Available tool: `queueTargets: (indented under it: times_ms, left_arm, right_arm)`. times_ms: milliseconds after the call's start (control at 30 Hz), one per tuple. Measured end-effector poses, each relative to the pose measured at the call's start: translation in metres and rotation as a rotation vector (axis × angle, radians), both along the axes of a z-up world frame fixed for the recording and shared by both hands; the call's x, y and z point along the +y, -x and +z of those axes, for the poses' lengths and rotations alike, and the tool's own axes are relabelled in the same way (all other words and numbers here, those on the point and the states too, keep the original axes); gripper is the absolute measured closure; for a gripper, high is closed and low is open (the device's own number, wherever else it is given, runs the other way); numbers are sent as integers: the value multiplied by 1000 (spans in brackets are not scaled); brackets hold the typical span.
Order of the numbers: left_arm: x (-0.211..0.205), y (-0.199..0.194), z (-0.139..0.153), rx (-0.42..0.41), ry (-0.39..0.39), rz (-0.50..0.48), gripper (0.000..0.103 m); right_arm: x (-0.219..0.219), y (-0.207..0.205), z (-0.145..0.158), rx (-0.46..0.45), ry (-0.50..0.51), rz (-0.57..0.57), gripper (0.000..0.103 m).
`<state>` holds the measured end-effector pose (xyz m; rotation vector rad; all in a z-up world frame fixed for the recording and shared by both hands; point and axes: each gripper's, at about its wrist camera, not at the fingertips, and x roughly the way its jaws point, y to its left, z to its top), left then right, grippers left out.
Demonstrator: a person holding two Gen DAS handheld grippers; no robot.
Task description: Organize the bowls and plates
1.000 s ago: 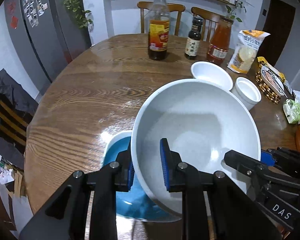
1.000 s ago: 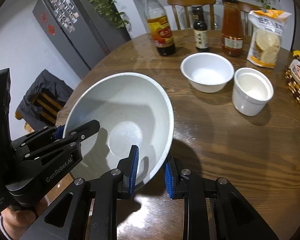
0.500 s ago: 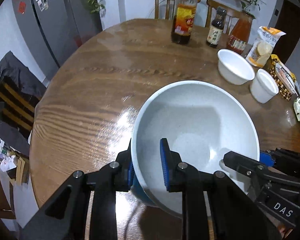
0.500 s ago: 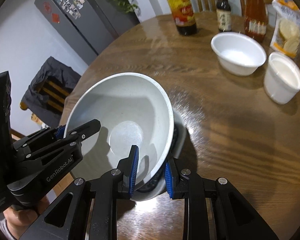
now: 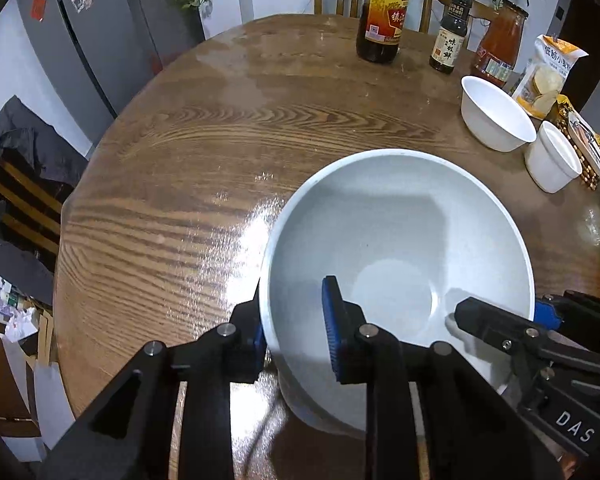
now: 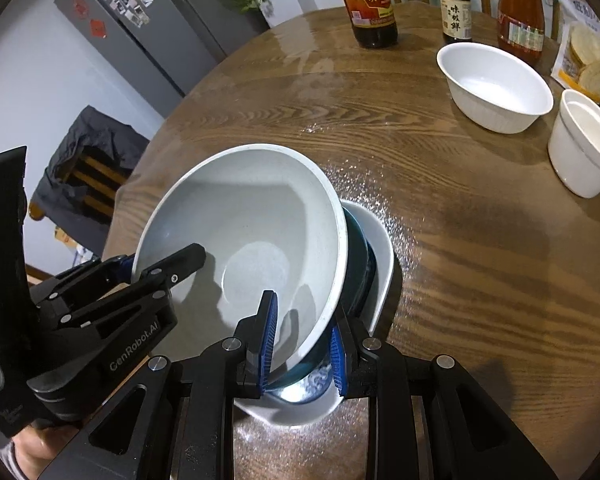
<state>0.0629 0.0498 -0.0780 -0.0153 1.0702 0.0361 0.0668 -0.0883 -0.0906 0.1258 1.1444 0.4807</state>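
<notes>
A round wooden bench [image 5: 204, 152] filled both views. Lowest in frame, the left claw [image 5: 296, 340] and right claw [image 6: 302, 340] each gripped opposite rims of the large grey bowl [image 6: 252, 232], tilted directly over a blue bowl [image 6: 358, 264] nested in a white dish [image 6: 382, 248]. Upper right stood an empty white bowl [image 6: 496, 84] and ramekin [image 6: 584, 148].

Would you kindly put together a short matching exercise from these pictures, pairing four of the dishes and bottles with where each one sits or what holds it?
Things:
1. big grey bowl
2. blue bowl
3. white cup
4. big vinegar bottle

Places:
A. far side of the table, left of the small dark bottle
B. standing right of the white bowl
C. gripped at its rim by both grippers, left and right
D. under the big bowl, nested in a white dish

Pairs: 1-C, 2-D, 3-B, 4-A
</notes>
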Motion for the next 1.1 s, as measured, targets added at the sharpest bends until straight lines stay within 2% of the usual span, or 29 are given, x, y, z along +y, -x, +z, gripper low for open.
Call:
queueTargets:
  times_ms: [367, 767, 1100]
  left_arm:
    - [1, -12, -3, 2, -12, -11, 71]
    - [1, -12, -3, 18, 14, 3, 71]
    - [4, -8, 2, -3, 5, 32, 72]
  right_arm:
    - [11, -14, -6, 3, 21, 2, 76]
    - [5, -13, -5, 10, -3, 2, 76]
    - [1, -9, 2, -11, -3, 4, 76]
